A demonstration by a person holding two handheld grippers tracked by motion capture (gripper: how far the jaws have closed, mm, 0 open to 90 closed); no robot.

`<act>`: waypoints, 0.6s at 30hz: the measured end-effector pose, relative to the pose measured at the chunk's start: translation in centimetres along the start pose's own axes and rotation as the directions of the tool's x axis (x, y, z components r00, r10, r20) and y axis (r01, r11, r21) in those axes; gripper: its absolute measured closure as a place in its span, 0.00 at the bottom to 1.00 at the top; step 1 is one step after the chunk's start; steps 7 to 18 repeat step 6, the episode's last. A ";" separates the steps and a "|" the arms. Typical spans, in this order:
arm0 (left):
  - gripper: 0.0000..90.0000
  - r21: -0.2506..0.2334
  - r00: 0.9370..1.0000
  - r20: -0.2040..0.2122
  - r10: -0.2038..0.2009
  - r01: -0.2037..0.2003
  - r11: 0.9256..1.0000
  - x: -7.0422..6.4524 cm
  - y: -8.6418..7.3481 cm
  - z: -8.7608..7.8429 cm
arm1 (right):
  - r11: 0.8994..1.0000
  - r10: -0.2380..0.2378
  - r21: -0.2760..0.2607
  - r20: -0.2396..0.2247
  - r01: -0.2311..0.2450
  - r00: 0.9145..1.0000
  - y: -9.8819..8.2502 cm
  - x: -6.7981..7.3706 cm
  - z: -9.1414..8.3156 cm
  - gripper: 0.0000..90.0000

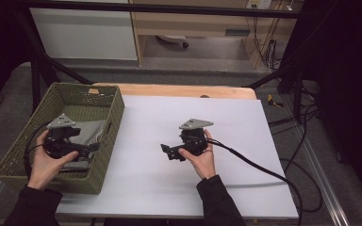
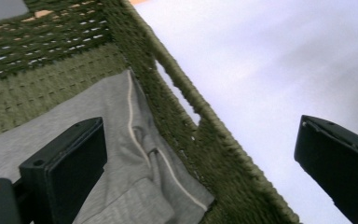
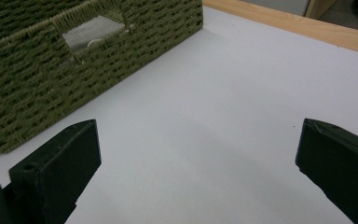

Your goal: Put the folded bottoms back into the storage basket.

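A green woven basket (image 1: 47, 181) stands on the table's left side, with a folded grey cloth (image 1: 90, 132) lying inside. My left gripper (image 1: 93, 149) hangs over the basket's right half, open and holding nothing. In the left gripper view its jaws stand wide apart astride the basket's wall (image 2: 177, 107): one over the grey cloth (image 2: 112, 140), the other over the white table (image 2: 270, 56). My right gripper (image 1: 167, 152) hovers above the middle of the table, pointing left toward the basket (image 3: 51, 79), open and empty (image 3: 199, 125). Grey cloth (image 3: 91, 30) shows through the basket's handle hole.
A white sheet (image 1: 193, 188) covers the table, with a wooden edge (image 1: 179, 90) at the back. A black cable (image 1: 264, 169) trails from the right gripper across the table's right side. Black frame bars and floor cables surround the table.
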State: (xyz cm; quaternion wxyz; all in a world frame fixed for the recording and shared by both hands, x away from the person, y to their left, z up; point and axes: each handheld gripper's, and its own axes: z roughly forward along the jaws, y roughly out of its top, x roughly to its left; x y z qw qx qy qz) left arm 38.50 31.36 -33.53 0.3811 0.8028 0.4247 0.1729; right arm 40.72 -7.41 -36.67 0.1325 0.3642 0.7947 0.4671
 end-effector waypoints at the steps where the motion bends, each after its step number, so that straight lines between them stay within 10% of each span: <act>1: 0.02 0.002 1.000 0.006 0.004 -0.004 1.000 -0.1 -0.1 0.2 | 1.000 -0.001 0.001 -0.001 0.001 1.000 -0.3 -0.3 -0.2 0.01; 18: 0.02 0.003 1.000 0.018 0.012 -0.012 1.000 -0.5 -0.1 0.8 | 1.000 0.017 0.004 -0.008 -0.017 1.000 -1.7 -1.8 -1.5 0.01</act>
